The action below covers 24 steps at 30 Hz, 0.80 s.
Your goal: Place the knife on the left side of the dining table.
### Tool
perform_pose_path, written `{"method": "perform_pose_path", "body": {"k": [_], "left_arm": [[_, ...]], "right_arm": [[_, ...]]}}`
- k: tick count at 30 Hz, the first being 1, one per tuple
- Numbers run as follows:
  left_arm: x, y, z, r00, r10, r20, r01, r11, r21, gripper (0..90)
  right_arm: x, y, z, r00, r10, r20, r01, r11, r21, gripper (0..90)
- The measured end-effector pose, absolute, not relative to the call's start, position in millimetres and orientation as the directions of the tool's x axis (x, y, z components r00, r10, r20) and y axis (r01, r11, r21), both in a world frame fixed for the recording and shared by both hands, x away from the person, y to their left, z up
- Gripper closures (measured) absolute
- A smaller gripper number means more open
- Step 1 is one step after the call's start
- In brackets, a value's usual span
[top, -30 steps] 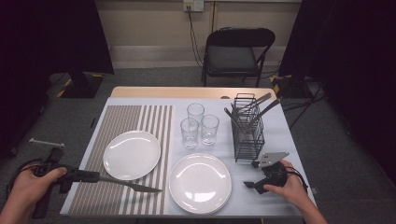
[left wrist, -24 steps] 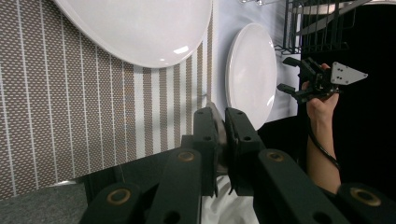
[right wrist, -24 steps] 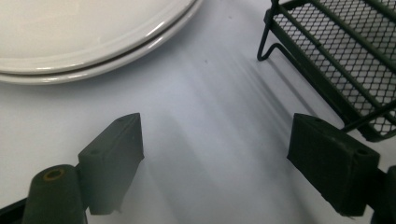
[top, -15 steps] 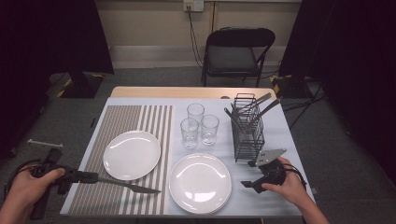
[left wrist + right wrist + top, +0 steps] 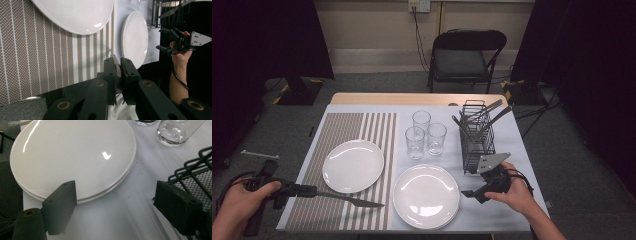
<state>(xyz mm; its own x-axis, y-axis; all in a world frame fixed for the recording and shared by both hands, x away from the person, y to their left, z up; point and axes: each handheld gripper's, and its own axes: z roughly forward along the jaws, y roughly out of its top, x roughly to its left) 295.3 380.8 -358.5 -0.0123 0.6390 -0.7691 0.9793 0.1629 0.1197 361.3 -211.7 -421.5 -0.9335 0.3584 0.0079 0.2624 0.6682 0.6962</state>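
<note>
While gripping the knife tight in the left gripper, could bump the near plate. Right gripper wide open, empty, beside that plate.

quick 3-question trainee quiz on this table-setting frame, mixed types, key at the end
1. True or false: the left gripper is shut on a knife.
2. How many glasses stand between the striped mat and the wire rack?
A) two B) three C) four
3. How do the right gripper's jaws stand, and is anything held between them?

Key
1. True: the jaws clamp its handle, and the blade lies over the mat below the left plate.
2. B
3. Open and wide apart, holding nothing; they hang over the tablecloth by the edge of the right plate, next to the rack.
</note>
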Motion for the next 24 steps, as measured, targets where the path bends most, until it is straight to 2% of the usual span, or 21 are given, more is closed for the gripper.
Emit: {"method": "perform_pose_path", "body": {"k": [13, 24], "left_arm": [[293.4, 382.1, -358.5, -0.004, 0.623, -0.782, 0.986, 0.134, 0.102, 83.8], [288.1, 386.3, -365.6, -0.022, 0.614, -0.789, 0.983, 0.158, 0.096, 83.7]], "right_arm": [[365.1, -204.4, -420.6, -0.937, 0.349, 0.016, 0.260, 0.664, 0.701, 17.5], [366.3, -189.0, -417.2, -0.946, 0.322, 0.019, 0.241, 0.667, 0.705, 17.4]]}}
